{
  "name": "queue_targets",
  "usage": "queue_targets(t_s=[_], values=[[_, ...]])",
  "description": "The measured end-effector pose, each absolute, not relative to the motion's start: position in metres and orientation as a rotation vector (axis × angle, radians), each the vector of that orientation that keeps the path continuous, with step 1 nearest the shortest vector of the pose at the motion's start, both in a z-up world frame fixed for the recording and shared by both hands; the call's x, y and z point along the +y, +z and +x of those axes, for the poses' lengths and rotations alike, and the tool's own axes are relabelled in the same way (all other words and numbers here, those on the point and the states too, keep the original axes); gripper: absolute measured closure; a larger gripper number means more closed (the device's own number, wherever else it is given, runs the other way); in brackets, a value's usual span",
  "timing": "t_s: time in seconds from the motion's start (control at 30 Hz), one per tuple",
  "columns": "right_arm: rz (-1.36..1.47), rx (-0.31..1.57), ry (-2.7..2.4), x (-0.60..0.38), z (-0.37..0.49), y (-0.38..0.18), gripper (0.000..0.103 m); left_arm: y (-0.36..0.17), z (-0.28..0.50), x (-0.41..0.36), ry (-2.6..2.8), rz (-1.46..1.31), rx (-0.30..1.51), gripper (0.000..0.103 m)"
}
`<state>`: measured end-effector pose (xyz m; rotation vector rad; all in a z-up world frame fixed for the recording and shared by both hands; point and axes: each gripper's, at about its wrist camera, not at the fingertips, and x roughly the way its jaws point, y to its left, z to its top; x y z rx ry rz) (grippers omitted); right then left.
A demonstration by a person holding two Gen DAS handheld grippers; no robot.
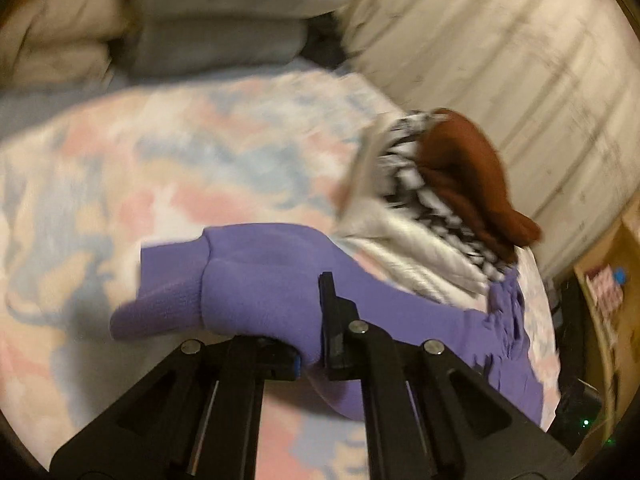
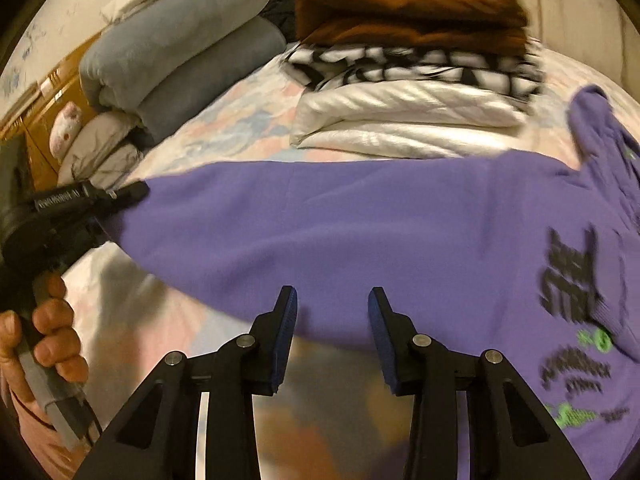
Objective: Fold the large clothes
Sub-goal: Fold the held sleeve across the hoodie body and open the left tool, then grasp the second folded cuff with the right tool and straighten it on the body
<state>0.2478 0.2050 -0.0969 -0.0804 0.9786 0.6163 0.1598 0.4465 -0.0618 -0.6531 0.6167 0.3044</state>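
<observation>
A: What do we have around us on the bed?

B: Behind the purple sweatshirt (image 2: pixel 360 220) we see a stack of folded clothes: a brown garment (image 2: pixel 412 8) on top, a black-and-white patterned one (image 2: pixel 416 68) under it, and a white quilted piece (image 2: pixel 400 120) at the bottom. The stack sits just beyond the sweatshirt's far edge, near the wall side.

A: And to the left?

B: Rolled grey blankets (image 2: pixel 176 52) lie at the head of the bed, with pale pillows (image 2: pixel 100 144) beside them and a small plush toy (image 2: pixel 66 128) near the wooden headboard (image 2: pixel 52 92). In the left wrist view all of this is blurred.

A: What are we holding?

B: Our left gripper (image 1: pixel 312 340) is clamped on the sleeve of the sweatshirt (image 1: pixel 256 280), near the ribbed cuff (image 1: pixel 160 304); the cloth bunches between its fingers. From the right wrist view we see that same gripper (image 2: pixel 136 194) at the sweatshirt's left end, with our hand (image 2: pixel 48 336) around its handle. Our right gripper (image 2: pixel 332 312) has its fingers spread apart, holding nothing, over the near edge of the sweatshirt.

A: Where does the sweatshirt lie?

B: Stretched across the bed, black and green print (image 2: pixel 576 320) at its right side.

A: The surface?

B: A pastel pink-and-blue bedspread (image 1: pixel 160 160). A pale ribbed wall (image 1: pixel 500 60) runs along the far side.
</observation>
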Motion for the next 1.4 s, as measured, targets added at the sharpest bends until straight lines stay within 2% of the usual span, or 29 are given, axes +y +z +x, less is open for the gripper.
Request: queue_targets(t_s=[0.2, 0.4, 0.53, 0.7, 0.93, 1.0, 1.07, 1.17, 1.4], values=[[0.047, 0.925, 0.560, 0.108, 0.229, -0.061, 0.065, 0.017, 0.164, 0.343, 0.176, -0.449, 0.549, 0.099], [0.145, 0.841, 0.458, -0.005, 0.204, -0.029, 0.065, 0.044, 0.180, 0.225, -0.017, -0.365, 0.577, 0.099], [0.200, 0.806, 0.362, -0.089, 0.184, -0.024, 0.065, 0.032, 0.195, 0.145, -0.097, -0.299, 0.646, 0.099], [0.274, 0.825, 0.254, -0.177, 0.166, -0.037, 0.065, -0.016, 0.214, 0.055, -0.135, -0.221, 0.783, 0.099], [0.344, 0.872, 0.174, -0.256, 0.144, -0.066, 0.065, -0.089, 0.223, 0.006, -0.099, -0.127, 0.940, 0.097], [0.348, 0.886, 0.174, -0.265, 0.139, -0.075, 0.065, -0.098, 0.219, -0.002, -0.113, -0.109, 0.963, 0.088], [0.354, 0.898, 0.181, -0.267, 0.137, -0.083, 0.065, -0.098, 0.218, -0.001, -0.163, -0.133, 0.971, 0.055], [0.363, 0.926, 0.217, -0.261, 0.139, -0.094, 0.065, -0.091, 0.213, 0.003, -0.248, -0.183, 0.964, 0.029], [0.328, 0.943, 0.279, -0.225, 0.141, -0.095, 0.062, -0.076, 0.205, 0.029, -0.328, -0.311, 0.993, 0.028]])
